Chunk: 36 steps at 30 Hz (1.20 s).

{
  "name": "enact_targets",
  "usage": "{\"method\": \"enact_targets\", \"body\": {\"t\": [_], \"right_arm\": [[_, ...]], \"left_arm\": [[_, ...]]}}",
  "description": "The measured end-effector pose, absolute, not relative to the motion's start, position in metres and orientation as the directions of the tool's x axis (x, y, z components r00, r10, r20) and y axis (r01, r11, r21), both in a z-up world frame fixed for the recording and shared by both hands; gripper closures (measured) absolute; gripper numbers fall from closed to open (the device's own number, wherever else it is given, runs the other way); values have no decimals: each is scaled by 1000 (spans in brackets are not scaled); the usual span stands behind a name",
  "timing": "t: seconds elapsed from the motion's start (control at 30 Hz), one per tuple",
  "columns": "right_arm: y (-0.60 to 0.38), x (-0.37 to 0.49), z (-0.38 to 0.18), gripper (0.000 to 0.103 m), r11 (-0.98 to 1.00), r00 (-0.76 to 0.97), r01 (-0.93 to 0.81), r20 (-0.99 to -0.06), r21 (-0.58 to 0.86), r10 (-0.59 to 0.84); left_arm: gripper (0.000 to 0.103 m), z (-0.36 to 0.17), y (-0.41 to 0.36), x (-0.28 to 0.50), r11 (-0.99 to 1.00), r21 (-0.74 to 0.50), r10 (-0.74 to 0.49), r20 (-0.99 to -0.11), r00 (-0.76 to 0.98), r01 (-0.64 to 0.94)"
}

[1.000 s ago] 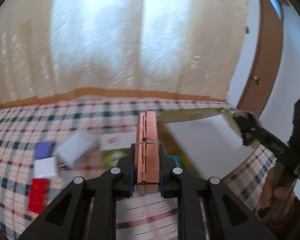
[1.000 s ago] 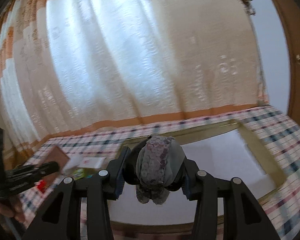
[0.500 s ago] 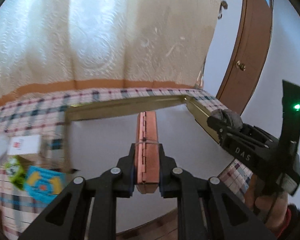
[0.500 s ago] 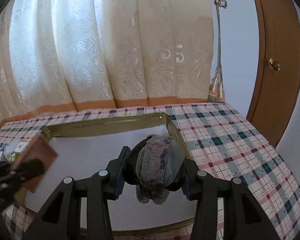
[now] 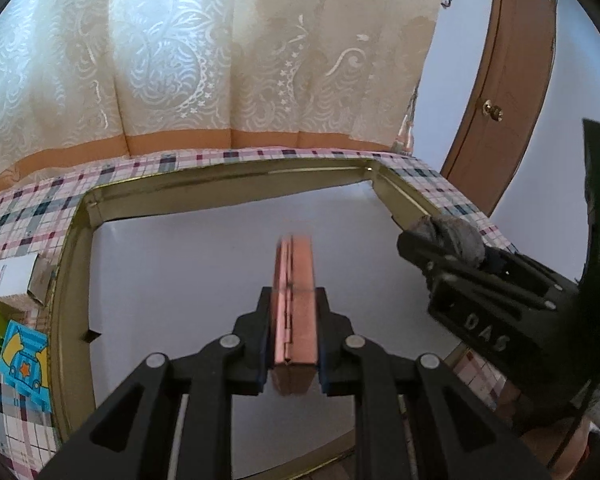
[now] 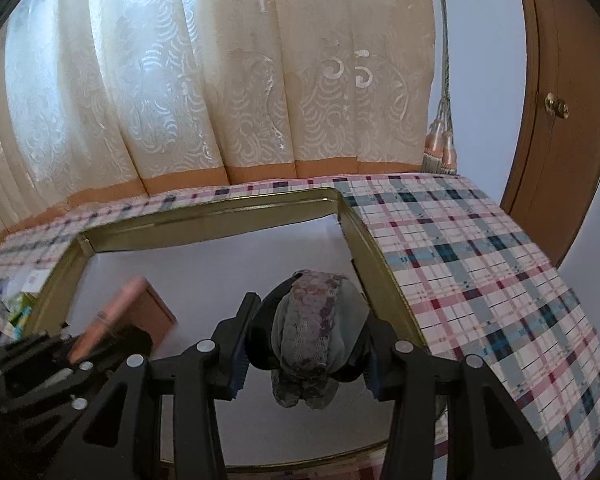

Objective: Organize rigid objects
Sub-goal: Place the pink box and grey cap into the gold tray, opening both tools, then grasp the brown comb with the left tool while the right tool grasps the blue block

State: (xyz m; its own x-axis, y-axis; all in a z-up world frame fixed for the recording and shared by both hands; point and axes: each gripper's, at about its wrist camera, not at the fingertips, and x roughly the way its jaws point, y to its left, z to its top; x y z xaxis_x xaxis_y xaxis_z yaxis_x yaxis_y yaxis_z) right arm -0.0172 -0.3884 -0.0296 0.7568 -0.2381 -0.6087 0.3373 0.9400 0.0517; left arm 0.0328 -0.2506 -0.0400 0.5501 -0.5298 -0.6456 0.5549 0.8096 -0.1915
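My left gripper (image 5: 293, 304) is shut on a flat copper-pink hinged case (image 5: 294, 280), held edge-up above the white floor of a gold-rimmed tray (image 5: 236, 174). The case also shows in the right wrist view (image 6: 140, 312) at lower left. My right gripper (image 6: 306, 320) is shut on a grey lace-covered rounded object (image 6: 312, 328), held over the tray's right side near its gold wall (image 6: 376, 256). That gripper shows in the left wrist view (image 5: 444, 248) at right.
The tray sits on a plaid tablecloth (image 6: 480, 264). Left of the tray lie a white box (image 5: 8, 276), a blue card (image 5: 22, 354) and other small boxes. A cream curtain hangs behind; a brown door (image 6: 560, 108) stands at right.
Both grippers have swung right from the pile of small boxes to above the tray, each still holding its object, and have come lower and closer to the tray.
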Motion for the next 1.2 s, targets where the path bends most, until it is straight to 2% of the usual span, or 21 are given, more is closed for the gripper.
{"method": "enact_targets", "body": {"t": [0.03, 0.07, 0.1, 0.13, 0.17, 0.2, 0.3, 0.4, 0.6, 0.87, 1.07, 1.2], "right_arm": [[-391, -21, -27, 53, 934, 769, 350, -591, 72, -243], [-392, -23, -25, 47, 930, 778, 359, -578, 83, -249], [-395, -28, -21, 35, 924, 795, 367, -552, 107, -252], [-399, -35, -17, 28, 916, 820, 375, -511, 141, -257], [-403, -43, -12, 22, 908, 845, 383, -463, 172, -269], [-404, -49, -8, 21, 903, 861, 387, -424, 186, -282], [-401, -59, -1, 19, 895, 872, 414, -354, 166, -337], [-397, -60, 1, 19, 895, 876, 421, -322, 149, -359], [-392, -56, -2, 19, 899, 871, 423, -327, 116, -367], [-379, -62, -1, 19, 892, 866, 446, -288, 72, -410], [-369, -68, -1, 19, 882, 863, 461, -279, 98, -421], [-360, -69, 0, 19, 879, 856, 470, -279, 76, -434]], "left_arm": [[74, -39, -250, 31, 810, -186, -530, -637, 559, 556], [55, -36, -249, 28, 816, -171, -524, -624, 580, 553], [31, -33, -247, 24, 825, -159, -515, -606, 606, 542], [22, -28, -243, 20, 837, -150, -506, -582, 637, 527], [8, -23, -239, 16, 845, -148, -502, -550, 668, 514], [0, -18, -233, 12, 851, -149, -501, -518, 693, 504], [0, -8, -219, 5, 885, -127, -455, -444, 772, 448], [0, -6, -207, 8, 924, -104, -376, -431, 820, 369], [0, -7, -182, 16, 938, -146, -345, -435, 831, 313], [0, -10, -155, 9, 955, -84, -292, -421, 859, 283], [0, -11, -126, 5, 971, -34, -230, -407, 884, 236], [0, -11, -112, 5, 973, -45, -225, -406, 886, 226]]}}
